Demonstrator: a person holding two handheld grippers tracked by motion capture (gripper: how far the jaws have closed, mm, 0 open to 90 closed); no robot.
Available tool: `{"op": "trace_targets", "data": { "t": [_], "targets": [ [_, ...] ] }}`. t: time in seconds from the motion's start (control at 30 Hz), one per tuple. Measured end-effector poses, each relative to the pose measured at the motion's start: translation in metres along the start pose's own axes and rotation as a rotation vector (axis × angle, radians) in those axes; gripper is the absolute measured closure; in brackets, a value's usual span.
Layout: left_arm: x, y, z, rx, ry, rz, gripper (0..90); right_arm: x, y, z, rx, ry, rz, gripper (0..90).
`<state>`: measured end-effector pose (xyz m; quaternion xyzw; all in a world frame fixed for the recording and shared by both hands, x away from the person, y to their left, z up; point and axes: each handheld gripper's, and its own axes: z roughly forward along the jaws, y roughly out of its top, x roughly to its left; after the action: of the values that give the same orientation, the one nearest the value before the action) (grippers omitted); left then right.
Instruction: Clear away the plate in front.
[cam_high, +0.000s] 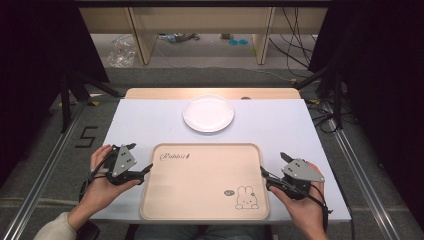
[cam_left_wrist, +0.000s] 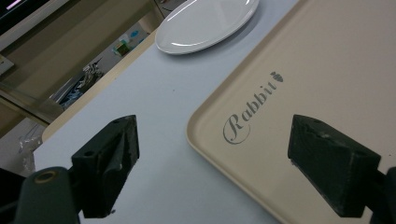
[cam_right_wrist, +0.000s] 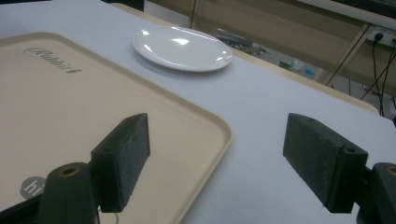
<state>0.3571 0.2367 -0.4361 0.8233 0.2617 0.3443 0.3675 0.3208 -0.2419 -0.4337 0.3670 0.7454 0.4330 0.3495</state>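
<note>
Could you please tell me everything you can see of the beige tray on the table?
The beige rounded-rectangle tray, seemingly plastic, lies flat on the white table nearest the person, with a low raised rim. It carries "Rabbit" in script at one corner and a small rabbit drawing at the opposite one. Nothing rests in it. The white round plate sits apart beyond it; an open gripper flanks each short side without touching.

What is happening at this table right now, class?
A person holds a claw in each hand at either side of a beige tray. The left claw sits at the tray's left edge and the right claw at its right edge. Both are open and grip nothing. An empty white plate lies on the table beyond the tray.
</note>
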Motion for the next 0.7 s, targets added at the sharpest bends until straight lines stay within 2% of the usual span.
{"op": "trace_targets", "data": {
  "t": [0.03, 0.07, 0.13, 0.2, 0.23, 0.27, 0.33, 0.43, 0.53, 0.7],
  "targets": [
    [0.001, 0.002, 0.000, 0.007, 0.006, 0.024, 16.7, 0.001, -0.001, -0.001, 0.012, 0.004, 0.011, 24.0],
    [0.000, 0.003, 0.002, 0.002, 0.006, 0.021, 16.7, 0.000, -0.001, -0.001, 0.005, -0.002, 0.004, 24.1],
    [0.000, 0.006, 0.005, 0.009, 0.008, 0.044, 16.8, 0.000, -0.001, -0.001, 0.000, -0.016, 0.001, 24.1],
    [-0.001, 0.008, 0.007, 0.007, 0.005, 0.043, 17.1, 0.001, -0.002, -0.002, 0.007, -0.018, -0.001, 24.1],
    [-0.001, 0.010, 0.009, 0.009, 0.000, 0.049, 17.1, 0.001, -0.002, -0.002, 0.007, -0.018, -0.001, 24.1],
    [-0.003, 0.016, 0.012, 0.013, -0.010, 0.089, 17.6, 0.002, -0.002, -0.002, 0.013, -0.019, -0.009, 24.1],
    [-0.006, 0.018, 0.015, 0.005, -0.016, 0.088, 17.8, 0.003, -0.002, -0.003, 0.024, -0.018, -0.017, 24.3],
    [-0.009, 0.026, 0.023, 0.015, -0.026, 0.119, 19.0, 0.005, -0.002, -0.004, 0.038, -0.017, -0.022, 24.5],
    [-0.014, 0.038, 0.033, 0.028, -0.039, 0.179, 19.8, 0.005, -0.003, -0.002, 0.038, -0.023, -0.028, 24.5],
    [-0.022, 0.047, 0.044, 0.039, -0.065, 0.217, 20.7, 0.005, -0.003, -0.003, 0.045, -0.018, -0.031, 24.5]
  ]
}}
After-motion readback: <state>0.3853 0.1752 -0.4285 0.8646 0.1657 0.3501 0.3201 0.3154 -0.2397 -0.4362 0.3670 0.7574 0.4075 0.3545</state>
